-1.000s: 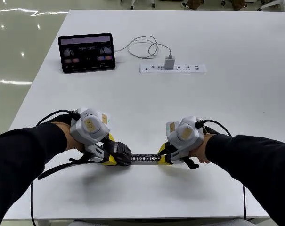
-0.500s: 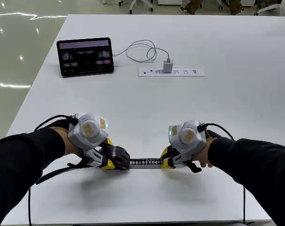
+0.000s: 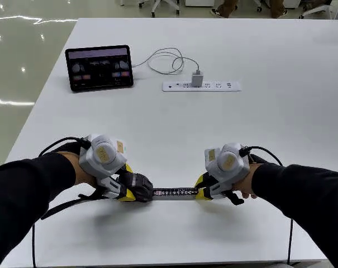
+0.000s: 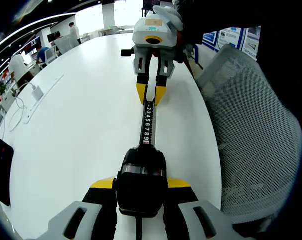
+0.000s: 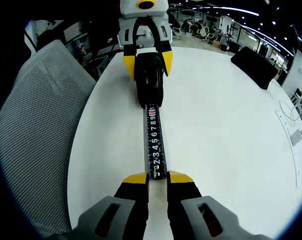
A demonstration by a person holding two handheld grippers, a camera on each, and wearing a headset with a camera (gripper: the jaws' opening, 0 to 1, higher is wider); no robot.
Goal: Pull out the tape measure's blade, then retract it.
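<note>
Tablet [image 3: 99, 67], power strip [image 3: 201, 86], well beyond tape measure [image 3: 136, 186]

Black and yellow against a plain white desk [image 3: 213, 128]
A glossy black tape-measure case [image 5: 150, 75]; pale metal blade [image 5: 155, 145] printed with black numerals, red marks; left claw [image 4: 141, 182] and right claw [image 5: 157, 178] grey-bodied, black-fingered, yellow-tipped.

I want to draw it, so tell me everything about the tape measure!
The black plastic tape measure case sits near the white table's front edge, clamped between the left gripper's yellow-tipped fingers. Its narrow blade, black with white numbers, is pulled out straight and flat; the right gripper pinches its end.
</note>
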